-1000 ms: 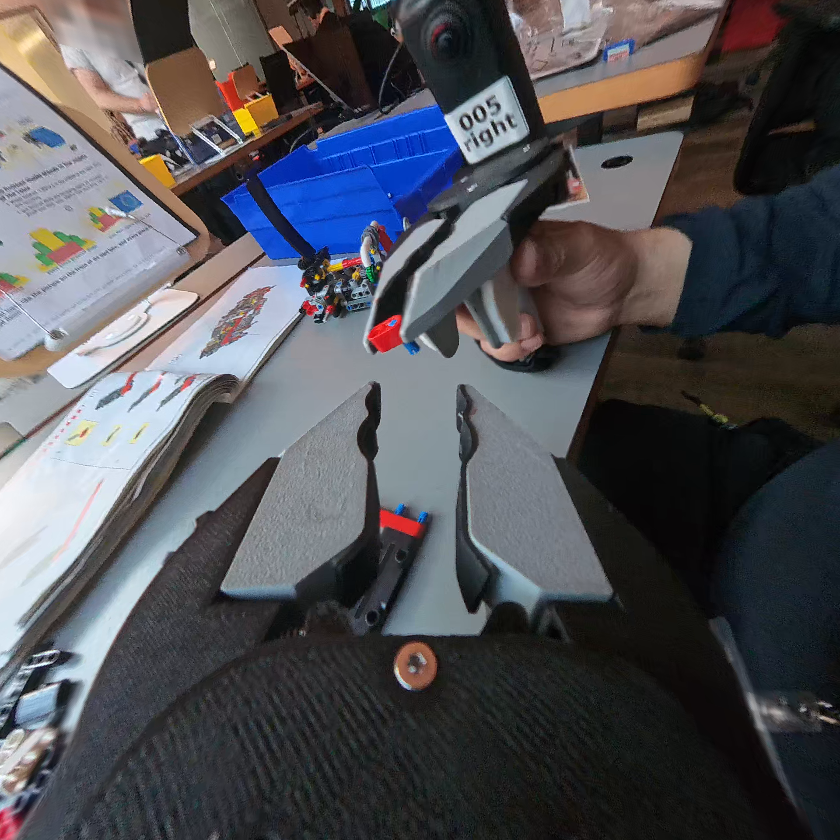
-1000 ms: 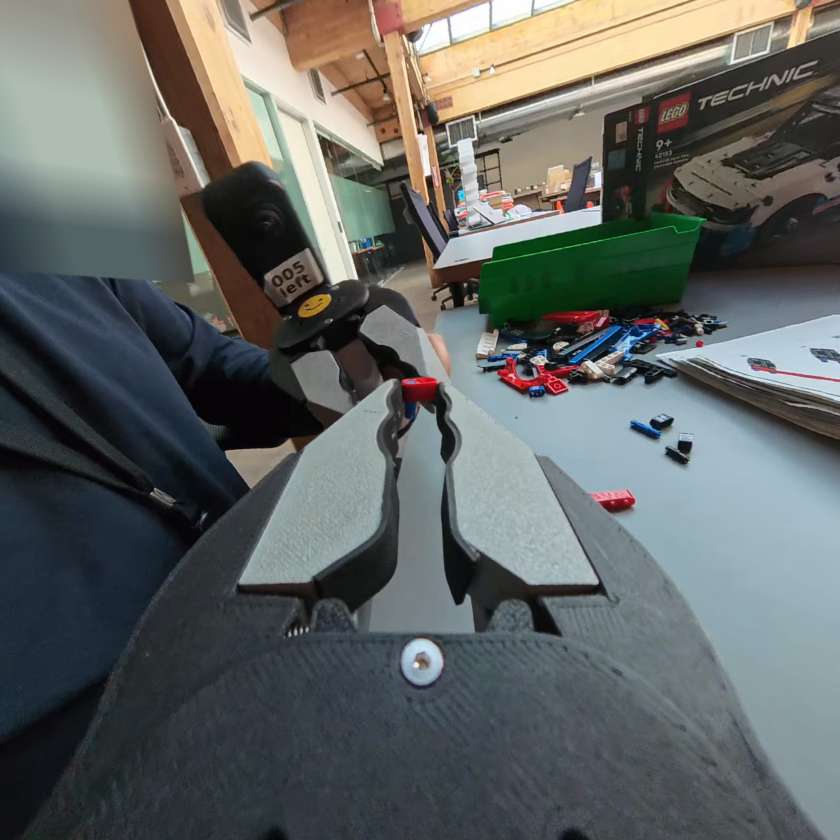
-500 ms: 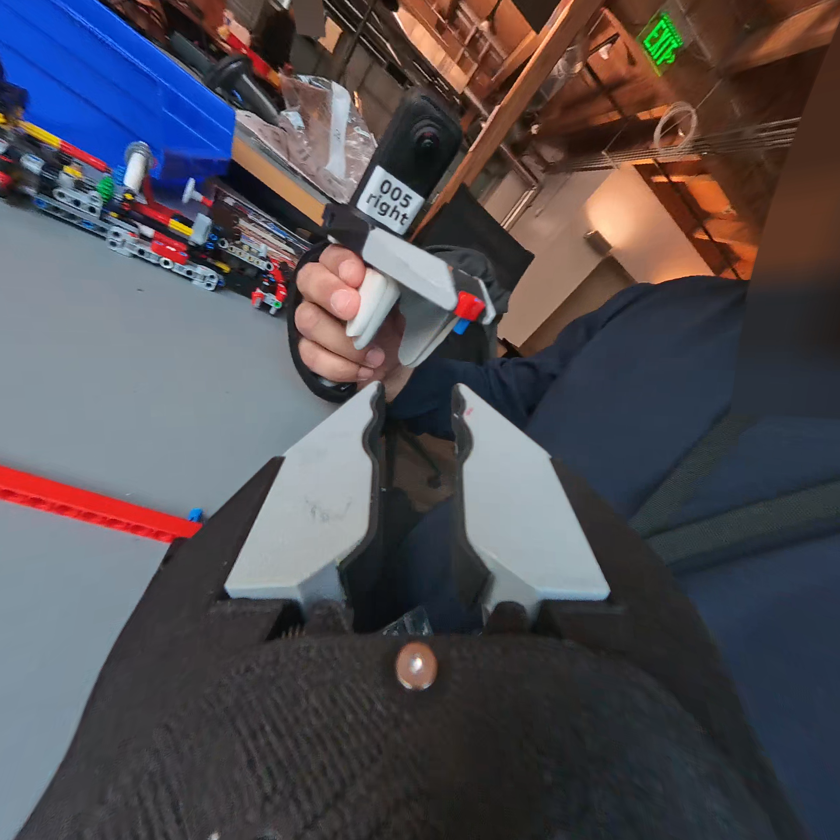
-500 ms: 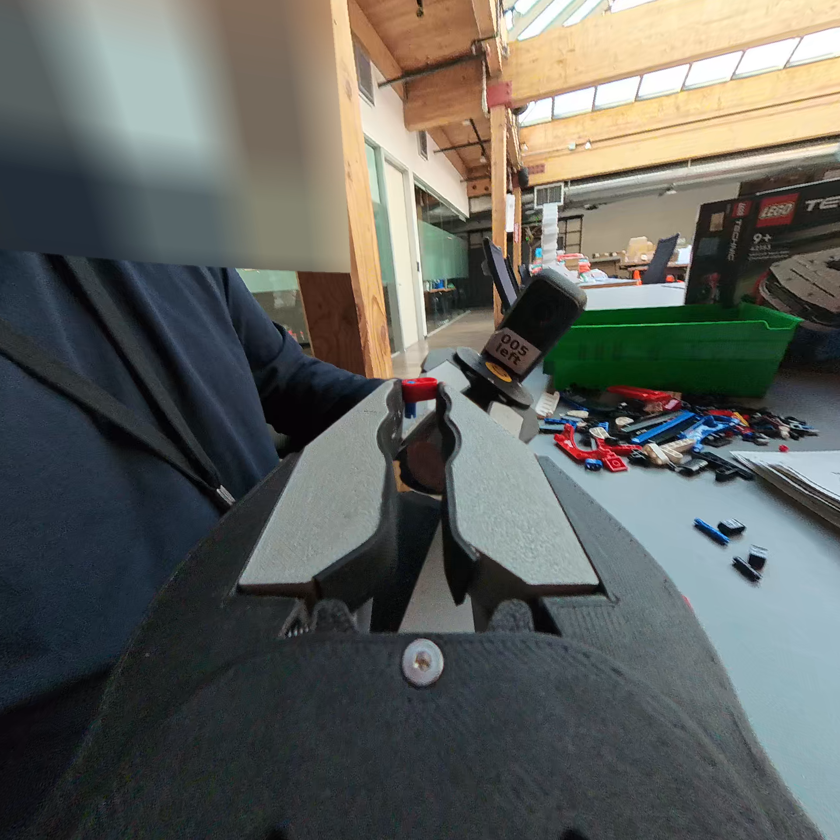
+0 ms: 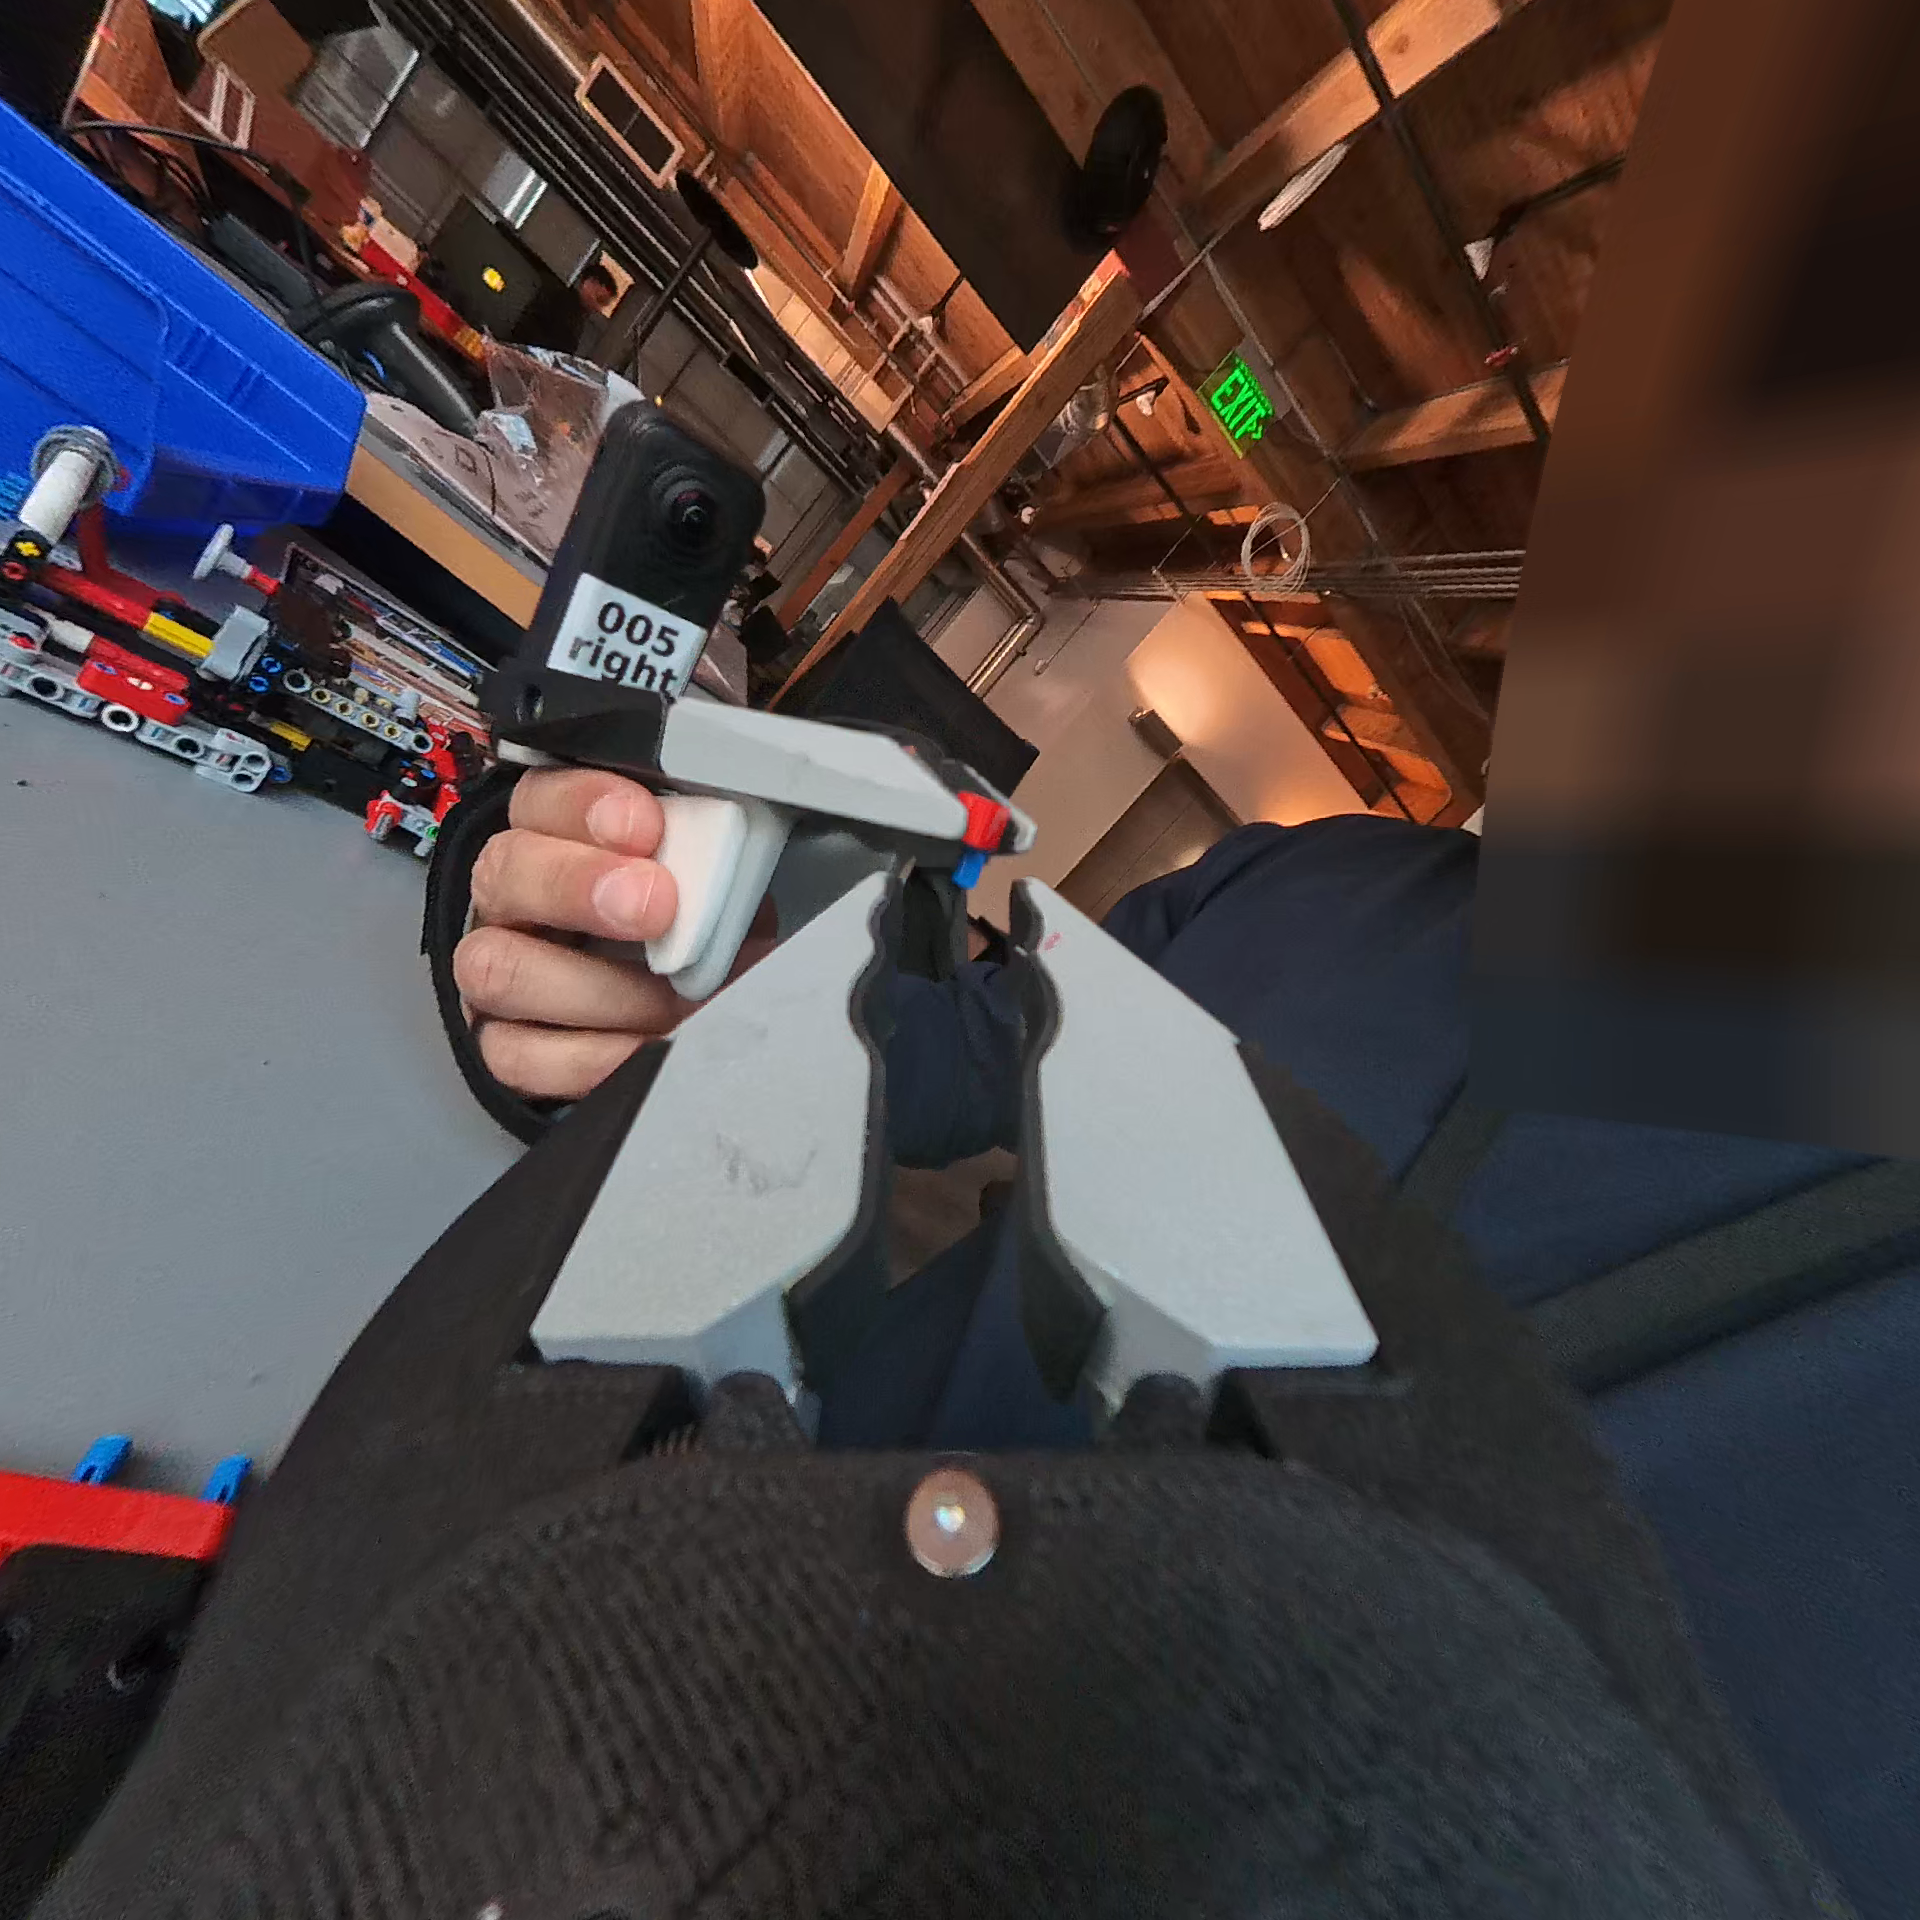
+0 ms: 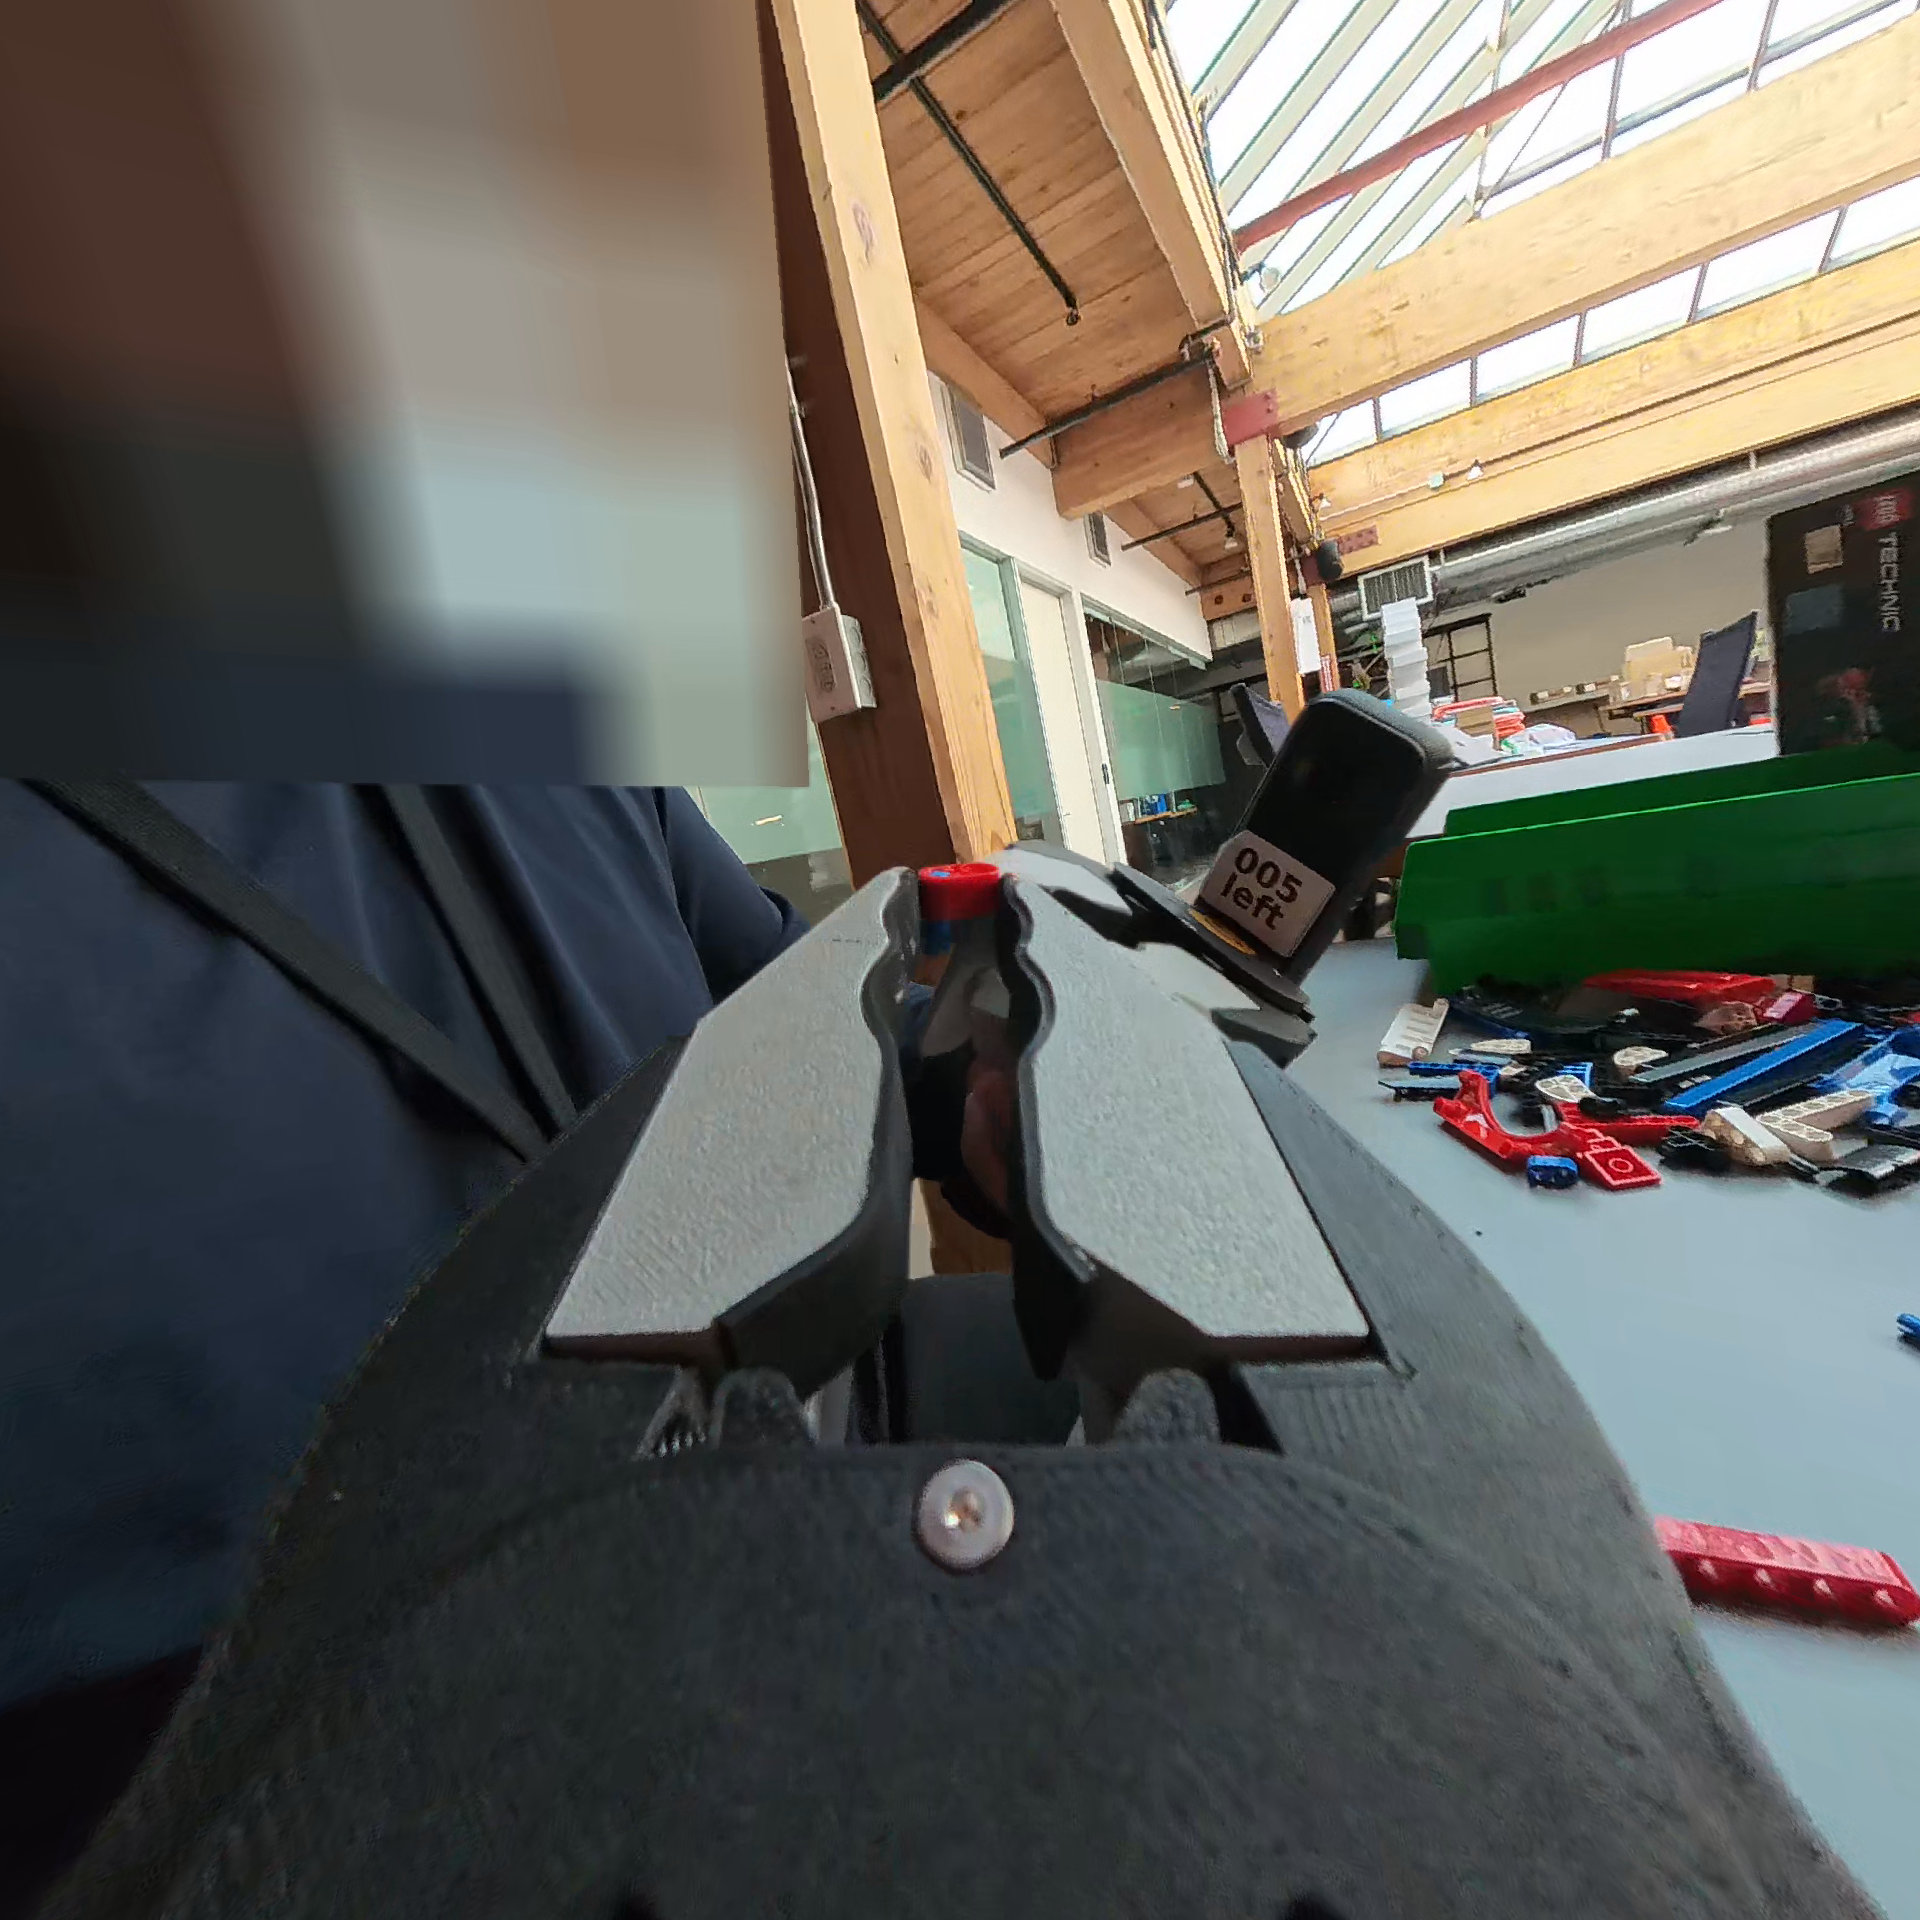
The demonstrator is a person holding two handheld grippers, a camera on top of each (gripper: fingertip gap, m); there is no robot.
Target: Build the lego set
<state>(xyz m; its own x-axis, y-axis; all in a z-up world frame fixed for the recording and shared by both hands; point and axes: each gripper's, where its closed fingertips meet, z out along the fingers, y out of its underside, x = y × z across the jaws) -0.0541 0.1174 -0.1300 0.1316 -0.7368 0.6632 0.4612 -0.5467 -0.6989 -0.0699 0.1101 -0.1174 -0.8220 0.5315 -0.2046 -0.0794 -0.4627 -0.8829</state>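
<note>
Wooden beams and skylights roof a workshop where a grey table carries scattered building pieces in front of a green bin. The right gripper, raised before a person's dark blue top, has its jaws clamped on a small red piece with a blue pin beneath. The left gripper points at it from just beside, jaws apart with nothing between them. A blue bin and a half-built model sit on the table farther off.

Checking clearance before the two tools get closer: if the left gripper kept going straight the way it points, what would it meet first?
Probably the right gripper's fingertips and their small red piece with a blue pin, just ahead of the left gripper; depth is unclear.
</note>
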